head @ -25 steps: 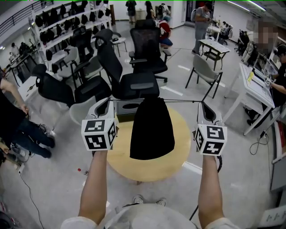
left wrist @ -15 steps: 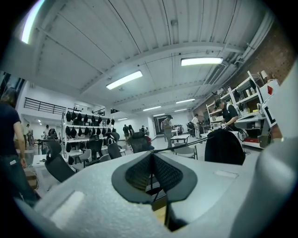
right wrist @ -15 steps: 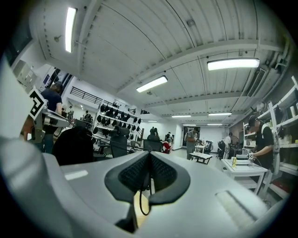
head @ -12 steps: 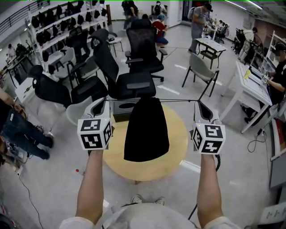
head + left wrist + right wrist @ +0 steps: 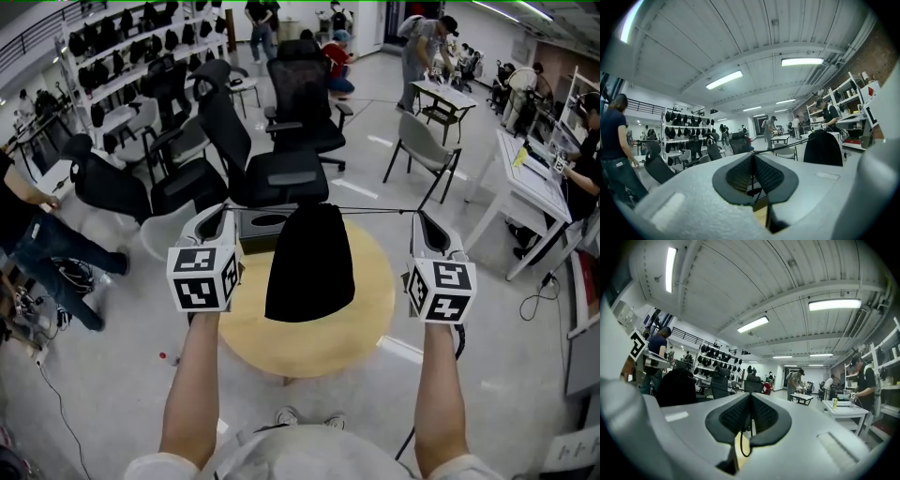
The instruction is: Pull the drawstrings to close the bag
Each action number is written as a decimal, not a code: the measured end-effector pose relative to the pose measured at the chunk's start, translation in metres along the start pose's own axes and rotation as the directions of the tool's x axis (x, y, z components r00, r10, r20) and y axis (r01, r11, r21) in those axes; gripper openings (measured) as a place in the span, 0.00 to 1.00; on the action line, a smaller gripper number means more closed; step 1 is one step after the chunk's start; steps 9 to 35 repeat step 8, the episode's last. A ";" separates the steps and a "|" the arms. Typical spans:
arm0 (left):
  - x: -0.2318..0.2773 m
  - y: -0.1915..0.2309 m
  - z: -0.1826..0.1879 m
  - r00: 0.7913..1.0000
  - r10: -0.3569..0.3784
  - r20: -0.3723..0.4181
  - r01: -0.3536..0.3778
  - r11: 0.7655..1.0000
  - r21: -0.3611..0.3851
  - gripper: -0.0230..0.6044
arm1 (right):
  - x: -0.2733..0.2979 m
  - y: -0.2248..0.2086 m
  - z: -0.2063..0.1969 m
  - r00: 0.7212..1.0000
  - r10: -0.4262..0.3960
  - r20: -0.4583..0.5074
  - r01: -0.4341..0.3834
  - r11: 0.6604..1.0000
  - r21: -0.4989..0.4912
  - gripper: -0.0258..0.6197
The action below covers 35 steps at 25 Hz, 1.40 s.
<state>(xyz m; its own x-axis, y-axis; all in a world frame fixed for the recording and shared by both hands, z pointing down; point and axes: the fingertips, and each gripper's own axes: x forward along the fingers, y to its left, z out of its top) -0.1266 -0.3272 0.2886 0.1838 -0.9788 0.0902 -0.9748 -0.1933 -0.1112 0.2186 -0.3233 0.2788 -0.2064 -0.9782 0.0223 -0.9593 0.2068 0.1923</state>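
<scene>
The bag [image 5: 310,267] hangs over the table [image 5: 375,295] midway between the left gripper [image 5: 223,212] and right gripper [image 5: 420,217], each clamped tight on an end of the drawstring [image 5: 380,212] stretched level sideways, so any more pull must go straight outward.

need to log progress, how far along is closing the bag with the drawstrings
Done: the mouth of the black bag looks gathered to a narrow peak on the drawstring, which runs taut between the grippers. In hand: the left gripper and right gripper each have jaws shut on a string end, with the bag hanging over the round table. Left: perhaps a last tug, then setting it down.
</scene>
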 end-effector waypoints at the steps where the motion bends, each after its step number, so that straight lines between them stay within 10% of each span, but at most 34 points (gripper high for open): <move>1: 0.000 -0.001 0.000 1.000 0.000 0.000 0.000 1.000 0.000 0.05 | 0.000 0.000 0.000 1.000 0.000 0.000 0.000 1.000 -0.001 0.05; 35: -0.005 0.002 -0.004 1.000 -0.008 0.003 0.008 1.000 0.002 0.05 | -0.005 0.005 -0.002 1.000 -0.008 0.000 0.008 1.000 -0.006 0.05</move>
